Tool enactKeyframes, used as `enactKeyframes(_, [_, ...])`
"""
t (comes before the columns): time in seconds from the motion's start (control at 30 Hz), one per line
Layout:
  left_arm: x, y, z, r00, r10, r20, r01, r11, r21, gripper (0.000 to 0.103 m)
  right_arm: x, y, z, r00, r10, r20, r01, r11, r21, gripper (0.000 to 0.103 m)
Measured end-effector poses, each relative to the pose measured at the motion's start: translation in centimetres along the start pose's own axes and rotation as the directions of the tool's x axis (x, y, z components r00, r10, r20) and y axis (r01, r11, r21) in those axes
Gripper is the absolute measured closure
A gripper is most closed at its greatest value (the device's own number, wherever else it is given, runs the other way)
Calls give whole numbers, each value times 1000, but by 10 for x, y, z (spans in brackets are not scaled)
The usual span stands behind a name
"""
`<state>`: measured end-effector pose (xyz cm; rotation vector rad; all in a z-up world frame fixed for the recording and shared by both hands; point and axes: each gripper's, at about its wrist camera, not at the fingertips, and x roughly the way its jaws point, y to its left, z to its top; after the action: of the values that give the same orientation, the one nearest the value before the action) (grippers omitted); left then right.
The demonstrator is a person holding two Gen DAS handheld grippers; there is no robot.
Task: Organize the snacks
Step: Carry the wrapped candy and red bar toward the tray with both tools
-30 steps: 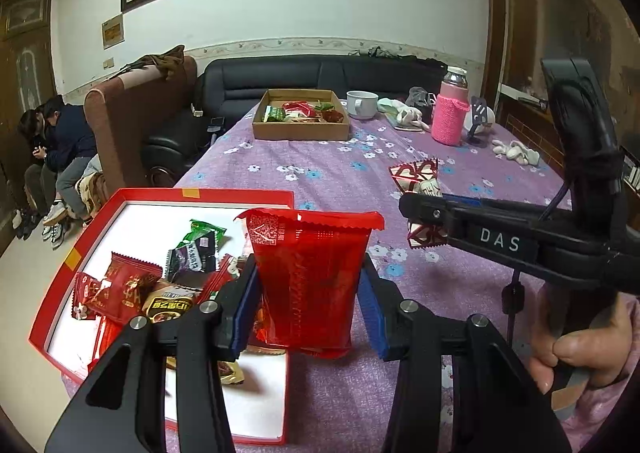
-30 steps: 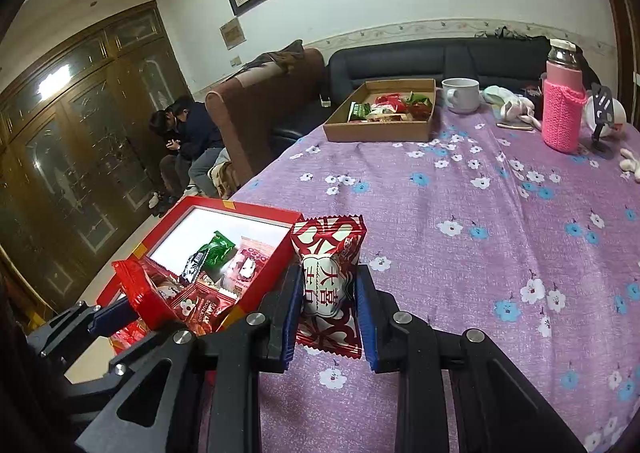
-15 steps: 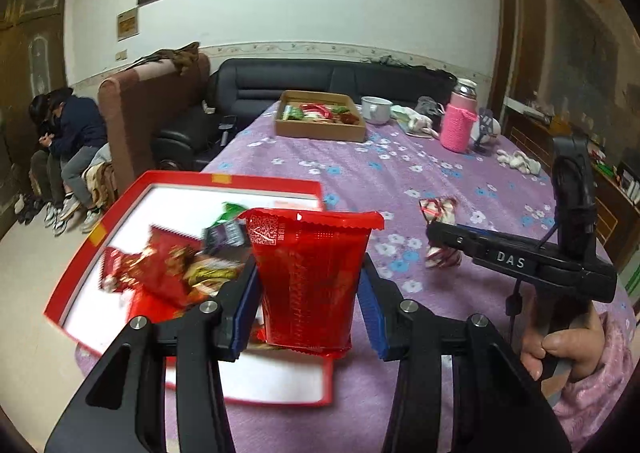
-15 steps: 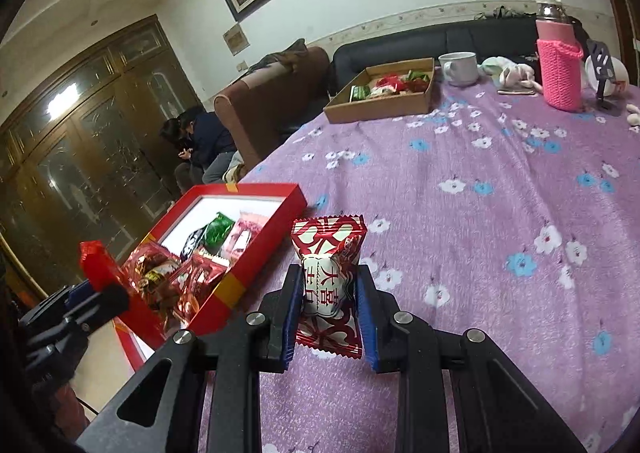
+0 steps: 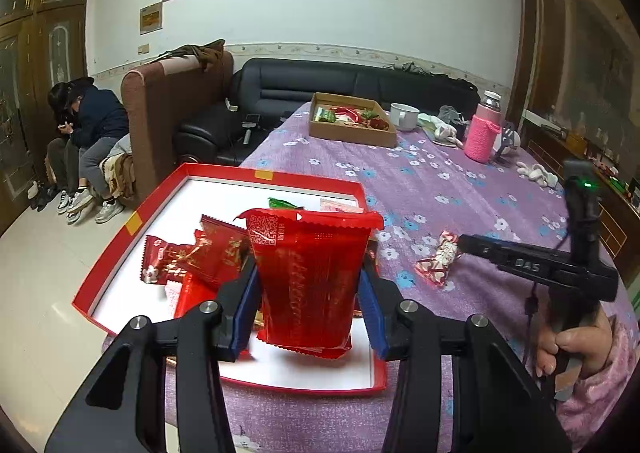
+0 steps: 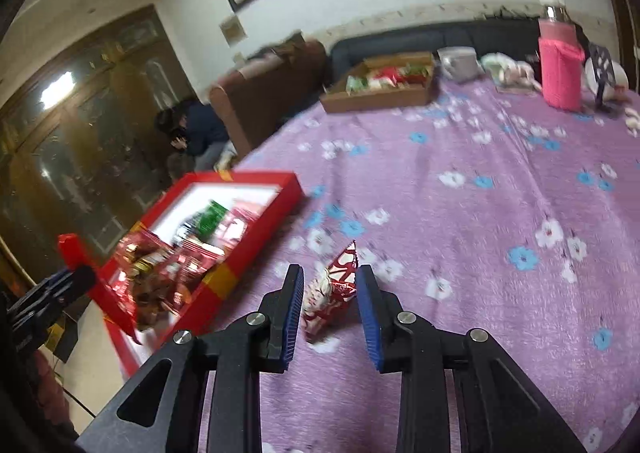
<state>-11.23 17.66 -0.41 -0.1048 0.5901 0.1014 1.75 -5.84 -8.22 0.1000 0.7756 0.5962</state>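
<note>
While the left tool (image 5: 308, 293) is closed on an upright red snack packet (image 5: 310, 277), which is held above the near end of the red box (image 5: 132, 221) at the counter's left edge, the right tool (image 6: 328, 305) is seen with its jaws just parted. Its jaws have just been opening, and the small red-and-white snack (image 6: 332, 289) is left lying on the purple flowered counter (image 6: 460, 233) between the blue pads (image 6: 294, 313), apparently no longer pinched (a gap shows on each side). The snack lies straight ahead of the right tool, with its long axis roughly along the pointing line and tilted slightly to the right. From the left wrist view the same snack (image 5: 438, 259) is seen beside the box's right wall, at the tip of the right tool (image 5: 464, 243). The box is judged to lie to the left of that snack, nearer the left hand; the red packet is judged ready to be lowered among the wrappers already in the box.
</note>
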Motion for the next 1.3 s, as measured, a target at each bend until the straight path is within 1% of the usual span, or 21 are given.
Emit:
enactKeyframes(0.07, [1, -1, -1, 1000, -10, -4, 10, 1000, -1, 59, 10, -1, 0, 998, -30, -54, 30, 999, 11, 71])
enactKeyframes(0.1, [1, -2, -1, 1000, -14, -5, 14, 1000, -1, 59, 16, -1, 0, 995, -46, -83, 47, 999, 15, 64])
enactKeyframes(0.13, [1, -4, -1, 1000, -15, -5, 15, 1000, 0, 59, 19, -1, -1, 994, -54, -99, 56, 998, 21, 54])
enactKeyframes(0.17, [1, -4, -1, 1000, -16, -6, 16, 1000, 2, 59, 23, 1, -2, 992, -55, -113, 58, 998, 24, 48])
enactKeyframes(0.2, [1, -3, -1, 1000, -18, -7, 18, 1000, 1, 59, 26, 3, -3, 991, -54, -125, 57, 998, 19, 40])
enactKeyframes(0.27, [1, -3, -1, 1000, -21, -9, 21, 1000, 0, 59, 32, 10, -3, 986, -63, -153, 64, 998, 3, 39])
enactKeyframes(0.37, [1, -5, -1, 1000, -26, -11, 26, 1000, 5, 59, 45, 20, -3, 980, -67, -187, 71, 997, 14, 39])
enactKeyframes(0.4, [1, -6, -1, 1000, -28, -11, 28, 1000, 5, 59, 47, 23, -2, 981, -81, -179, 84, 996, 10, 39])
enactKeyframes(0.47, [1, -5, -1, 999, -33, -12, 33, 999, 6, 59, 52, 26, 1, 982, -77, -175, 81, 997, 17, 46])
enactKeyframes(0.53, [1, -6, -1, 999, -33, -14, 34, 999, 8, 59, 55, 24, 4, 980, -95, -174, 101, 994, 28, 68])
enactKeyframes(0.57, [1, -6, -1, 999, -34, -15, 34, 999, 9, 59, 56, 22, 4, 980, -98, -173, 105, 994, 31, 71])
enactKeyframes(0.67, [1, -6, -1, 999, -36, -15, 36, 999, 10, 59, 56, 16, 5, 983, -74, -169, 84, 995, 57, 73])
enactKeyframes(0.73, [1, -7, 0, 999, -35, -17, 35, 999, 12, 59, 54, 15, 5, 984, -74, -162, 83, 995, 48, 73])
enactKeyframes(0.8, [1, -7, 1, 999, -33, -15, 33, 999, 11, 59, 50, 14, 5, 988, -55, -147, 63, 997, 53, 73])
enactKeyframes(0.87, [-1, -8, 2, 999, -34, -10, 34, 999, 9, 59, 43, 13, 6, 992, -32, -124, 39, 998, 56, 73])
enactKeyframes(1.0, [-7, -13, 3, 999, -44, 4, 43, 999, 17, 59, 25, 10, 10, 998, -19, -67, 22, 998, 53, 73])
enactKeyframes(1.2, [-12, -27, 4, 997, -77, 9, 77, 996, 49, 59, 2, 3, 16, 1000, 7, -15, -5, 996, 86, 73])
enactKeyframes(1.3, [-15, -26, 7, 997, -75, 21, 74, 996, 44, 59, -10, 7, 21, 1000, 18, 14, -19, 997, 79, 73])
